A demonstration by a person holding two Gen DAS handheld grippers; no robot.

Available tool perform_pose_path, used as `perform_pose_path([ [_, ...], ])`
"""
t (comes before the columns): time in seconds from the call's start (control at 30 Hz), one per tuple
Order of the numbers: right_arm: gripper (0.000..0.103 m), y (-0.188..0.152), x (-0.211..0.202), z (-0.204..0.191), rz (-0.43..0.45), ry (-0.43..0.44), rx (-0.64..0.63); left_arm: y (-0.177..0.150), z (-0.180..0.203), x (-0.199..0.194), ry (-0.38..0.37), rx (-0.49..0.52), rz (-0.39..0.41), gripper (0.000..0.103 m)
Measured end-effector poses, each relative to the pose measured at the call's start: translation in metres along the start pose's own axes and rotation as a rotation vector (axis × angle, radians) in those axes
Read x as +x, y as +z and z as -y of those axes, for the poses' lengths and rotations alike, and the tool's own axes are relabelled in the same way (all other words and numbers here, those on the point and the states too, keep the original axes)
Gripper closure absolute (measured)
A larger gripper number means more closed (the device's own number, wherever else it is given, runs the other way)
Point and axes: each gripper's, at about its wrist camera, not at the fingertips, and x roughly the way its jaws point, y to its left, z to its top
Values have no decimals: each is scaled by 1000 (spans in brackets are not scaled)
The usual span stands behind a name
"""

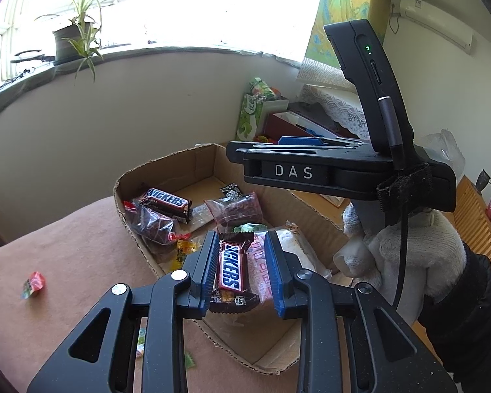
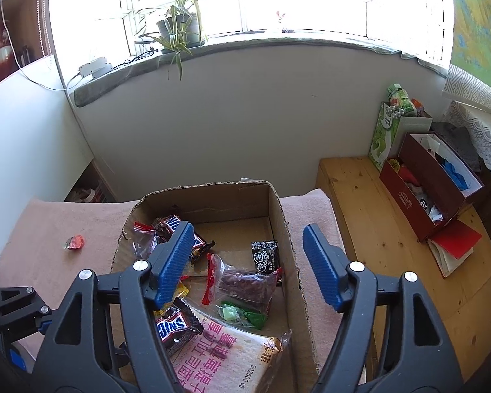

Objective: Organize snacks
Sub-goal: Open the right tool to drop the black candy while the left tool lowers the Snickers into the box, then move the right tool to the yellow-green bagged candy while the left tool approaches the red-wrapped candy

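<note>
Right now the left tool (image 1: 242,265) hangs over the near part of the cardboard box (image 1: 167,163), its blue pads spread to either side of a Snickers bar (image 1: 231,270). The bar lies lengthwise between them on top of a pink-printed bread packet (image 2: 232,357); a gap shows at the right pad, and whether the left pad touches the wrapper cannot be told, so the tool reads as released. A second Snickers bar (image 1: 166,201) lies toward 11 o'clock in the box, beside a clear bag of dark red fruit (image 1: 154,226). Another such bag (image 1: 237,208) sits at 12 o'clock from the bar, with a small black-and-white packet (image 2: 264,255) beyond it near the far right wall. A green-wrapped candy (image 2: 242,314) lies just beside the bread packet. The right tool (image 2: 248,265) hovers above the box with its jaws wide apart, gripping nothing; a white-gloved hand (image 1: 406,252) carries it. On the pink cloth (image 1: 65,245) at 9 o'clock, well apart from the box, lies a small red candy (image 1: 32,284).
</note>
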Motion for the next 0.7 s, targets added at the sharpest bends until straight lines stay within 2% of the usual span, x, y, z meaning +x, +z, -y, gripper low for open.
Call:
perform_pose_path([
  [0.1, 23, 0, -5, -1, 9, -8, 3, -1, -1, -5, 2, -4, 7, 76],
  [0.7, 22, -6, -41, -26, 42, -6, 2, -11, -15, -46, 17, -24, 58, 76],
])
